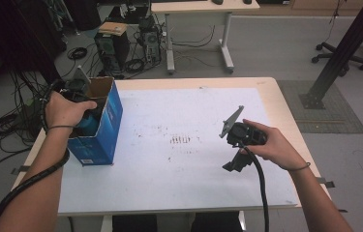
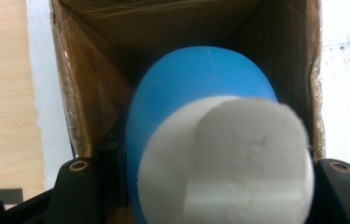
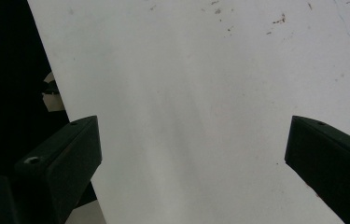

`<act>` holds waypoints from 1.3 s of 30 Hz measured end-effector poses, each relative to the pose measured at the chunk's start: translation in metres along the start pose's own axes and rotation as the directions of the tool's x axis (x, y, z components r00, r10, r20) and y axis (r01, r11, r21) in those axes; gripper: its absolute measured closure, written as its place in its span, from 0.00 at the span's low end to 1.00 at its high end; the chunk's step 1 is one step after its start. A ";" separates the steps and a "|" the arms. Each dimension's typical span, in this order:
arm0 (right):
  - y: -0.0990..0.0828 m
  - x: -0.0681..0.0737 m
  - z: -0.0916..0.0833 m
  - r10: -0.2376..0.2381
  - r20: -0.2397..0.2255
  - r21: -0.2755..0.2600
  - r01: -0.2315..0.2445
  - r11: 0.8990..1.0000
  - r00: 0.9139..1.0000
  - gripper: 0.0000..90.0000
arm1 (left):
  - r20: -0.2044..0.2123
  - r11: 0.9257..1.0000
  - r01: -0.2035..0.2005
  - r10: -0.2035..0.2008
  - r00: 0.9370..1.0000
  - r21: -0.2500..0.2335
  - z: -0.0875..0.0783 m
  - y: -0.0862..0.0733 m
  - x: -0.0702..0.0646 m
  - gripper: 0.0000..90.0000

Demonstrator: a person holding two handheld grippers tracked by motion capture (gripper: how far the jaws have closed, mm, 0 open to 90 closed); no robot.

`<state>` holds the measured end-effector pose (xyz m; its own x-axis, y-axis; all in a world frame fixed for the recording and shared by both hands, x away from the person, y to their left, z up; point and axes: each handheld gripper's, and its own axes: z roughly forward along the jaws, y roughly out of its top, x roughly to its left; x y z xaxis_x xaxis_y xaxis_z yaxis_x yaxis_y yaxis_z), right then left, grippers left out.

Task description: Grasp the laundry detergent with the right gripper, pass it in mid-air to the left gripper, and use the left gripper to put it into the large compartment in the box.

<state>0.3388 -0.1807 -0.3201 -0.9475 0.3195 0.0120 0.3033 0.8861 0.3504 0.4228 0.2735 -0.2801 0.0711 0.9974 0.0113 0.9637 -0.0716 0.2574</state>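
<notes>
Left gripper (image 1: 75, 89), right gripper (image 1: 239, 140): black bodies, grey three-cornered plates, thick black cables; jaws with screw holes; thin dark wristbands.

Your box (image 1: 102, 123) is blue outside and brown cardboard inside. In it you have a blue ball (image 2: 196, 88) with a white cap (image 2: 228, 163). Beside the box, the white sheet (image 1: 189, 159) carries dark specks.

Worktop (image 1: 266, 92) mostly open: white sheet (image 1: 184, 164) bare across centre and right, wide free lane there. Only obstacle is the blue carton (image 1: 102, 130) standing at the left edge, mouth up. Carton mouth is crowded: left gripper (image 1: 80, 104) sits in it with a blue-and-white object (image 2: 210, 154) between the jaws, brown walls (image 2: 77, 93) close on both sides. Right gripper (image 3: 191, 154) spread wide over bare sheet, nothing between jaws.
</notes>
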 end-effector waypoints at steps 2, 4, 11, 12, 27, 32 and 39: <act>0.000 0.000 0.000 -0.001 -0.002 0.000 0.001 1.000 1.000 0.04 | -0.001 1.000 0.000 0.000 1.000 0.004 0.002 0.000 0.000 0.42; 0.000 0.000 0.000 0.000 -0.001 0.000 0.000 1.000 1.000 0.04 | -0.001 1.000 0.000 0.000 1.000 0.007 0.006 -0.001 0.000 0.42; 0.000 0.000 0.000 0.002 0.000 0.004 -0.002 1.000 1.000 0.04 | -0.005 1.000 -0.003 0.003 1.000 0.006 0.006 -0.001 0.000 0.42; 0.000 -0.001 0.000 0.003 0.000 0.004 -0.003 1.000 1.000 0.04 | -0.005 1.000 -0.003 0.003 1.000 0.006 0.006 -0.001 0.000 0.42; 0.000 -0.001 0.001 0.004 -0.004 0.009 -0.004 1.000 1.000 0.04 | 0.009 1.000 0.016 -0.016 1.000 0.000 0.008 -0.001 0.005 0.42; 0.000 -0.002 0.002 0.002 -0.002 0.009 -0.002 1.000 1.000 0.04 | 0.014 1.000 0.020 -0.020 1.000 0.003 0.007 -0.002 0.006 0.42; 0.000 -0.001 0.002 0.003 -0.001 0.011 -0.003 1.000 1.000 0.04 | 0.018 1.000 0.026 -0.026 0.999 0.001 0.008 -0.003 0.006 0.41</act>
<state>0.3398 -0.1805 -0.3217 -0.9466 0.3222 0.0142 0.3076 0.8887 0.3399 0.4225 0.2793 -0.2880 0.0502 0.9987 -0.0129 0.9654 -0.0452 0.2568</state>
